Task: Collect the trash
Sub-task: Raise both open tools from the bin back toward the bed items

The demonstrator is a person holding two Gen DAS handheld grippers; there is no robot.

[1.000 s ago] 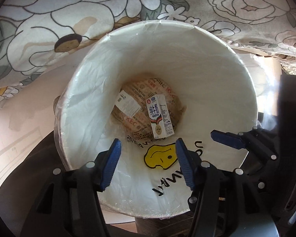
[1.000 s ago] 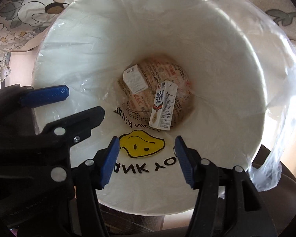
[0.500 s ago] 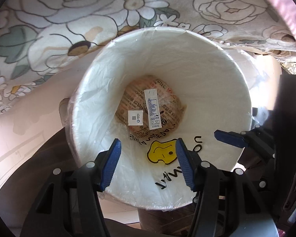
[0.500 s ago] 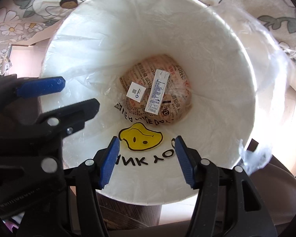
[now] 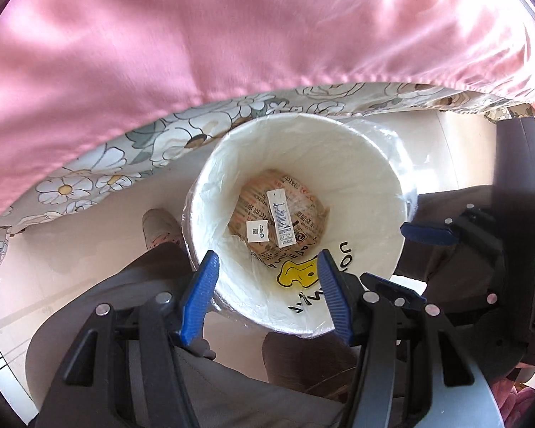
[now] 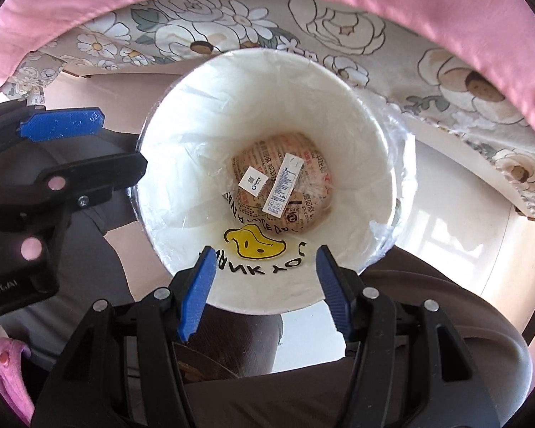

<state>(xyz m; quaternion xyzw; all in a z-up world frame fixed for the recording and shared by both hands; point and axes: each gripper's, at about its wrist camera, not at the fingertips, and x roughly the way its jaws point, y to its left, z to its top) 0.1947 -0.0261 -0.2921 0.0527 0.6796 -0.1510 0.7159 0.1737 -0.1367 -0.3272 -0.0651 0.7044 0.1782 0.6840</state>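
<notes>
Pink bedding (image 5: 232, 35) above; both tongs, left (image 5: 267, 296) and right (image 6: 264, 289), gape empty over the bin (image 6: 356, 125).

Bin liner (image 6: 253, 278): black capitals beside a yellow smiley blob (image 6: 255, 246), seen upside down, readable part "ANK YO". Small white box (image 6: 252, 181) in the bin: QR code, print too small to read. Long white carton (image 6: 283, 186): fine print, illegible. Brown paper bag (image 6: 314, 192): printed Chinese characters and a recycling sign (image 6: 291, 218), not legible.
</notes>
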